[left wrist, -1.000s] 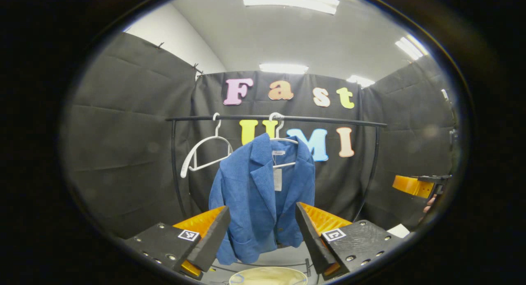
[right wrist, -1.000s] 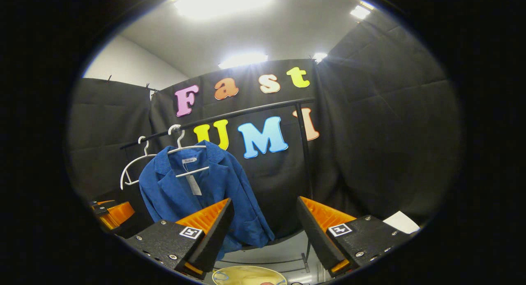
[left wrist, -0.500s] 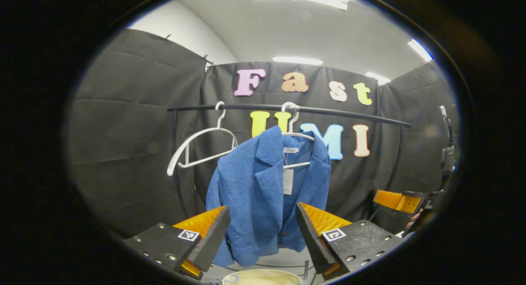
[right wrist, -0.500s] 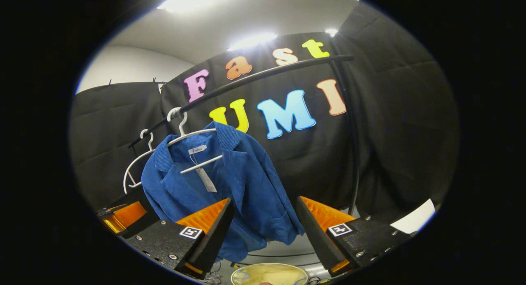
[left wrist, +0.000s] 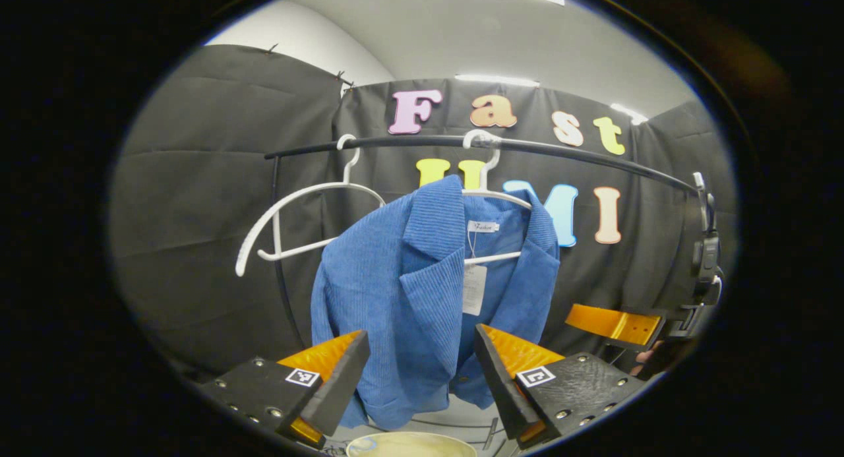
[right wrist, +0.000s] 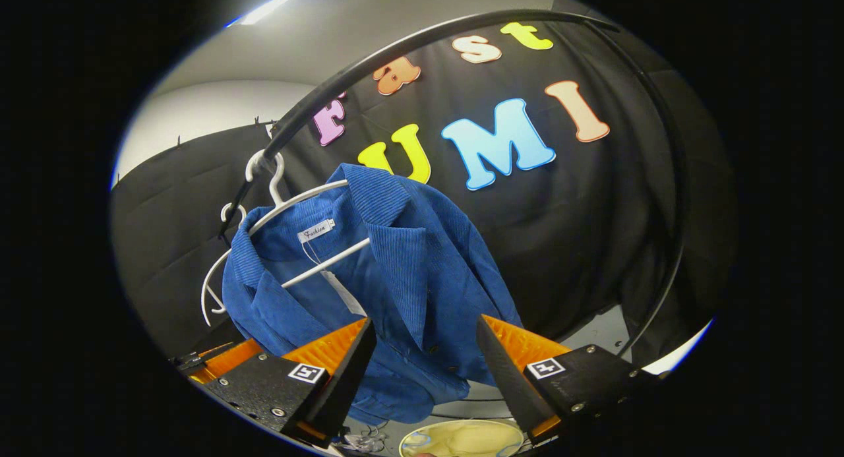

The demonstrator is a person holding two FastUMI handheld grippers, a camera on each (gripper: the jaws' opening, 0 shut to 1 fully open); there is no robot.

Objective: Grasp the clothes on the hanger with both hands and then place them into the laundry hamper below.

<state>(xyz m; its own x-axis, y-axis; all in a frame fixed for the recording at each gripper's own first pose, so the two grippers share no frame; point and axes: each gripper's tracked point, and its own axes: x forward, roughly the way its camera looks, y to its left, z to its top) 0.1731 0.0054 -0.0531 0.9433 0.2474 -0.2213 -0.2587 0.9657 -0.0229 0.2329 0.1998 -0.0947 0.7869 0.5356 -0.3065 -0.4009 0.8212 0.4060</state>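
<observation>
Blue corduroy jacket [left wrist: 422,292] hangs on white hanger [left wrist: 491,196] from black rail [left wrist: 560,152], w/ empty hanger [left wrist: 297,203] beside it. Left hand-held gripper [left wrist: 422,378] & right hand-held gripper [right wrist: 425,378] both spread wide, near jacket's lower front, not touching. Hamper [right wrist: 461,438] rim below.

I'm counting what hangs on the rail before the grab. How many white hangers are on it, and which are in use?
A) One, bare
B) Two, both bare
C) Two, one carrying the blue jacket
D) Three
C: the blue jacket hangs on one white hanger; an empty hanger hangs beside it on the rail.
</observation>
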